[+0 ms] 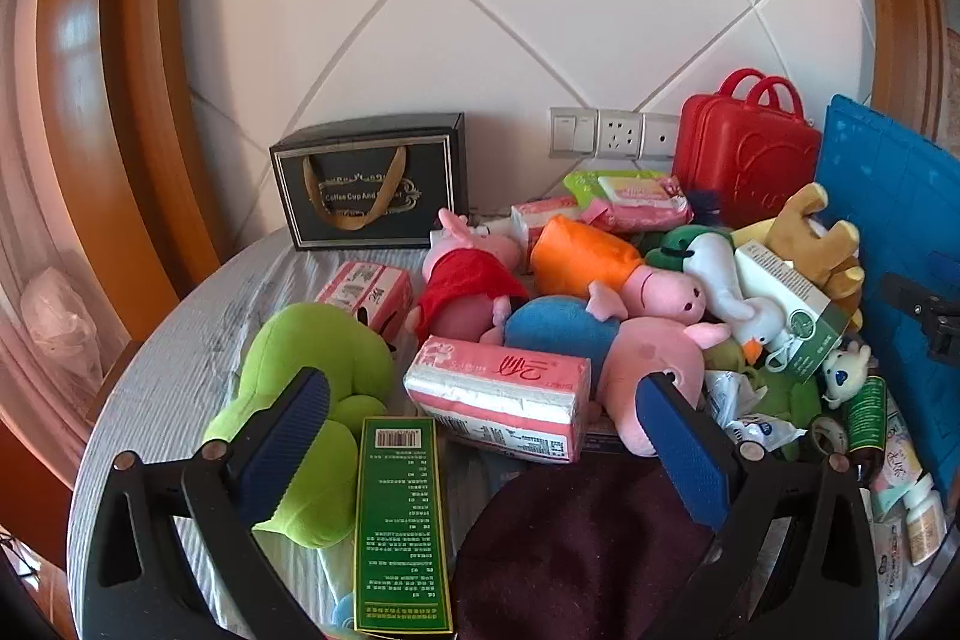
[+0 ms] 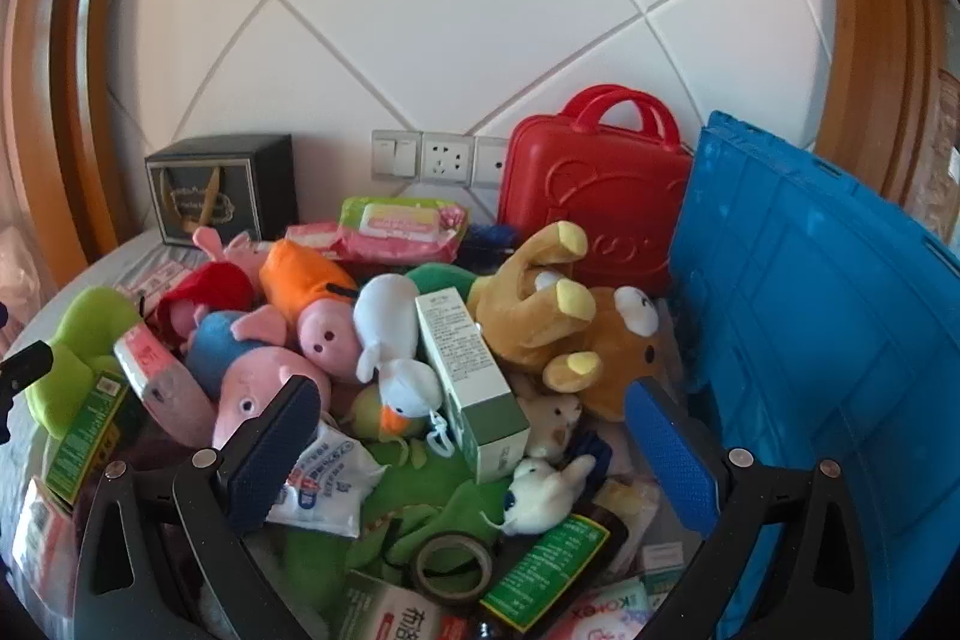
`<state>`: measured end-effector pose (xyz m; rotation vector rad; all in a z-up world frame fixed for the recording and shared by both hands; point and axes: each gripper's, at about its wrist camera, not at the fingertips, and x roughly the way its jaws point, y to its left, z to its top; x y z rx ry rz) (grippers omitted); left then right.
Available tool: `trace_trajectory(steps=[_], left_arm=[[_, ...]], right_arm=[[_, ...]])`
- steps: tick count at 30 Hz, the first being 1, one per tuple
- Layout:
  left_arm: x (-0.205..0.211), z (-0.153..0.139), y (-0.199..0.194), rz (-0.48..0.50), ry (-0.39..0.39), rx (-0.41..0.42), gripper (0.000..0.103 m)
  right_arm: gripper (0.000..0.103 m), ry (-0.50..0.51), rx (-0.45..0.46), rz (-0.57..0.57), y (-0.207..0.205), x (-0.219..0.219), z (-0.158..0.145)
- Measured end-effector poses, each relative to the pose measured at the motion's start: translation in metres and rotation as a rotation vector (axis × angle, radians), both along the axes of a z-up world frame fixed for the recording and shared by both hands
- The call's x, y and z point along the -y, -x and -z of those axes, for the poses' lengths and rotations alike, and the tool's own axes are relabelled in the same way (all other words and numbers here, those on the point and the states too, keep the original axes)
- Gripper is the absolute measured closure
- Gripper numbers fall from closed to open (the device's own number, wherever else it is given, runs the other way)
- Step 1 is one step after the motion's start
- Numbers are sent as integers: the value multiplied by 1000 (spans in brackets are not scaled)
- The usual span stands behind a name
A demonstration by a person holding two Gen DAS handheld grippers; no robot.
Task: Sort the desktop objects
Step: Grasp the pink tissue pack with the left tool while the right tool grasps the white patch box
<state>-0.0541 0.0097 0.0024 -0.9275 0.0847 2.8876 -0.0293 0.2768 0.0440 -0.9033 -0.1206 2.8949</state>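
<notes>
My left gripper (image 1: 483,436) hangs over the near edge of the table (image 1: 180,358), jaws spread wide and holding nothing. Left to right beneath it: the green plush (image 1: 312,400) lies behind my left finger; the green box (image 1: 401,520) lies flat between the jaws, long axis running away from me, barcode end farthest; the pink tissue pack (image 1: 498,397) lies crosswise just beyond, long axis left-right, inside the gap. My right gripper (image 2: 471,454) is likewise wide open and empty above the heap. Between its jaws the white duck (image 2: 396,358) points beak-down toward me, the white-and-green carton (image 2: 468,382) runs lengthwise toward me, and the tape roll (image 2: 453,568) lies flat nearest. The blue crate (image 2: 810,328) stands to the right.
</notes>
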Motion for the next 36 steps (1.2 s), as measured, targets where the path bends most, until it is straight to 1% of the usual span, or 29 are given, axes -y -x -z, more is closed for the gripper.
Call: trace_trajectory(steps=[3, 4, 7, 9, 13, 15, 16, 18, 20, 25, 26, 28, 31, 34, 36], left_arm=[[-7, 19, 19, -8, -8, 62, 0], [-9, 23, 23, -11, -7, 68, 0], [-16, 41, 42, -28, -22, 124, 0], [-21, 51, 51, -42, -17, 149, 0], [-26, 68, 70, -36, 4, 179, 0], [-25, 75, 77, -38, -5, 186, 0], [-25, 80, 82, -38, -10, 202, 0], [-24, 87, 88, -44, -18, 222, 0], [-25, 92, 93, -40, -26, 228, 0], [-31, 101, 108, -23, -15, 232, 0], [-31, 102, 111, -22, -13, 234, 0], [-32, 104, 116, -22, -4, 229, 0], [-34, 107, 122, -17, 16, 221, 0], [-36, 109, 128, -37, 29, 219, 0], [-32, 110, 128, -44, 17, 220, 0]], right_arm=[[0, -6, 32, -16, 20, -7, 14], [0, 0, 46, -19, 26, -11, 18], [0, -5, 77, -21, 40, -18, 32], [0, -9, 99, -27, 50, -22, 42], [0, -12, 139, -43, 67, -25, 55], [0, -37, 166, -59, 75, -22, 62], [0, -55, 175, -58, 79, -22, 66], [0, -54, 199, -55, 87, -25, 73], [0, -47, 222, -61, 95, -26, 79], [1, -43, 281, -92, 111, -21, 93], [1, -28, 286, -100, 114, -21, 95], [8, 7, 303, -112, 118, -21, 98], [11, 28, 308, -130, 121, -18, 100], [11, 27, 336, -139, 128, -13, 104], [10, 19, 340, -139, 131, -10, 106]])
